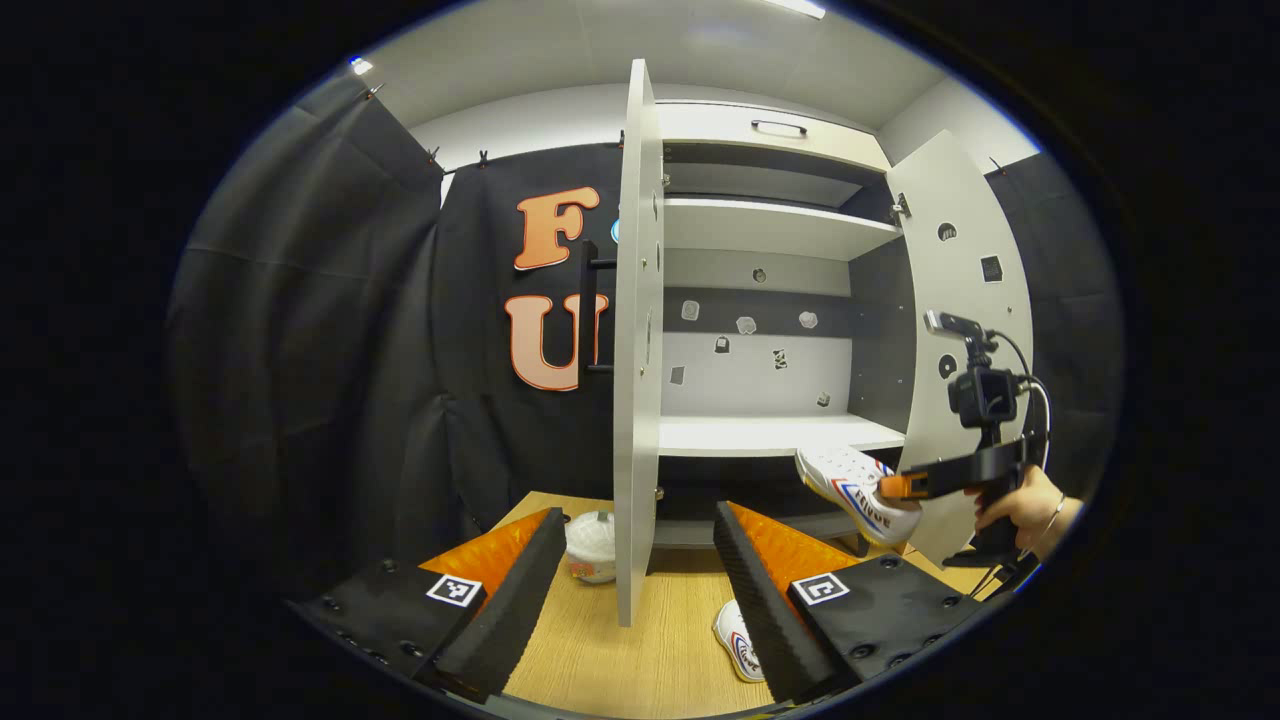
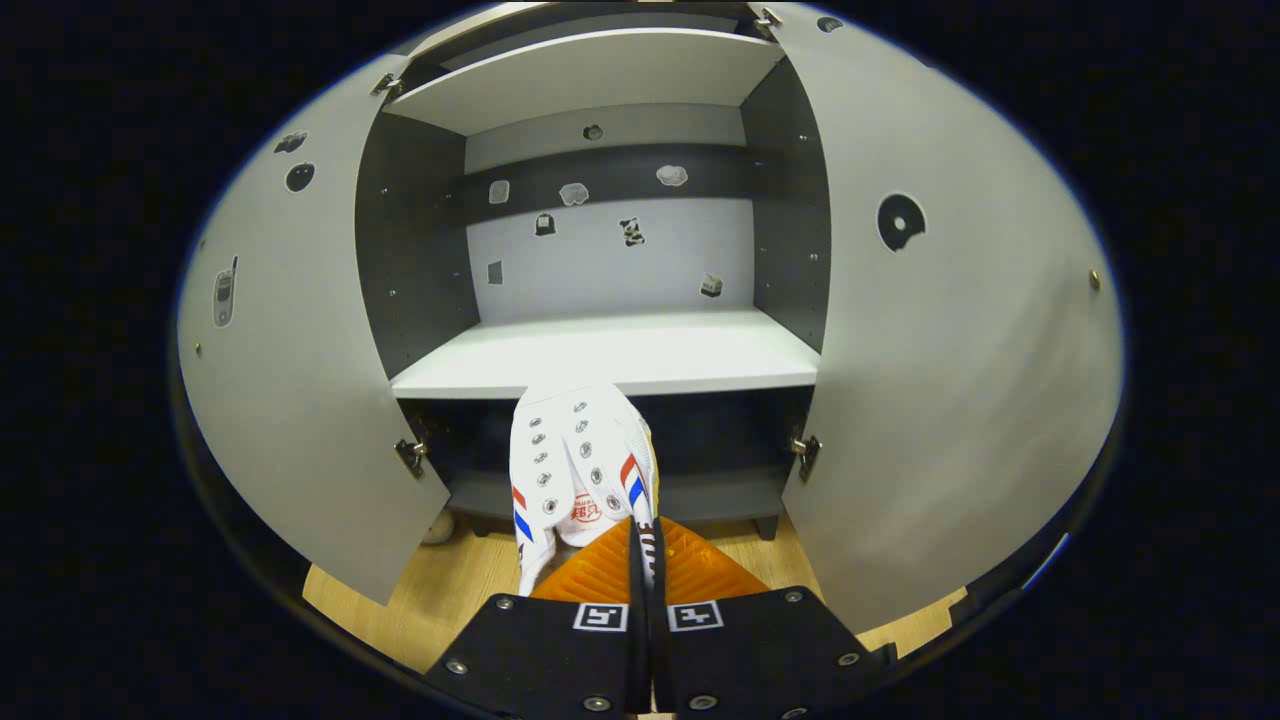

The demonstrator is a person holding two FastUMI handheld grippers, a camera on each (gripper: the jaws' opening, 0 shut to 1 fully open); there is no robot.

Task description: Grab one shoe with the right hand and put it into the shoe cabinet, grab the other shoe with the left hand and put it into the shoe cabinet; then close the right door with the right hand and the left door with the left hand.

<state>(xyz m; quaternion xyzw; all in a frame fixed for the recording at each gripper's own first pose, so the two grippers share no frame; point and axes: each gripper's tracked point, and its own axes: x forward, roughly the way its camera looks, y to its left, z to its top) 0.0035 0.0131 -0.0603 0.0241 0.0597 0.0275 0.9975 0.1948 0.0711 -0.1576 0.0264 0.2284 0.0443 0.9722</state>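
A white shoe [image 2: 575, 450] with red and blue stripes hangs in the air, its toe at the front edge of the cabinet's pale shelf [image 2: 620, 355]. My right gripper [image 2: 640, 525] is shut on that shoe's rim. In the left gripper view the same shoe [image 1: 860, 490] and the right gripper [image 1: 905, 487], held by a hand [image 1: 1030, 510], are in front of the open cabinet. The second white shoe [image 1: 738, 640] lies on the wooden floor [image 1: 620, 650], partly hidden behind my left gripper's right finger. My left gripper [image 1: 638, 512] is open and holds nothing.
Both cabinet doors stand open: the left door [image 1: 638, 340] is edge-on straight ahead of my left gripper, and the right door [image 1: 965, 330] is behind the right gripper. A white round object [image 1: 592, 545] sits on the floor beside the left door. Upper shelves [image 1: 770, 225] are bare.
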